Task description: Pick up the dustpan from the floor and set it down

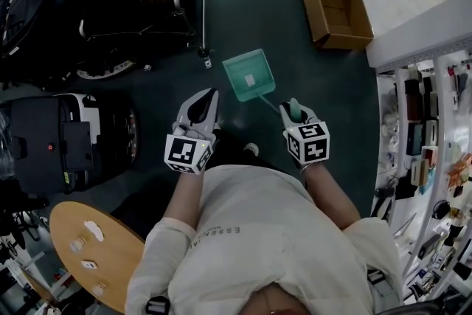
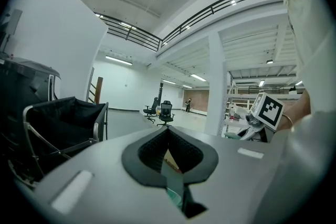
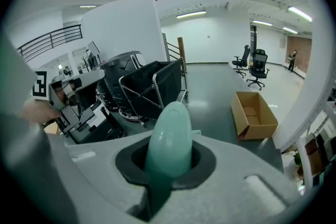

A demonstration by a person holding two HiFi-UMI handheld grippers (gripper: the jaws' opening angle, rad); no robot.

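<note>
Clearly, the right gripper (image 1: 294,109) is clamping its jaws tight on the teal handle (image 3: 169,136), so the dustpan (image 1: 249,75) is hanging out toward eleven o'clock above the dark floor (image 1: 295,33). The left gripper (image 1: 206,95), jaws together and empty, is hovering at nine o'clock, out of the way.

The right gripper (image 1: 295,113) clamps the handle end of a teal plastic dustpan (image 1: 249,75). The left gripper (image 1: 200,108) hangs beside it. An open brown cardboard box (image 1: 335,7) sits beyond.

Teal long-handled dustpan (image 1: 249,75), handle clamped in the right tool (image 1: 294,111).
</note>
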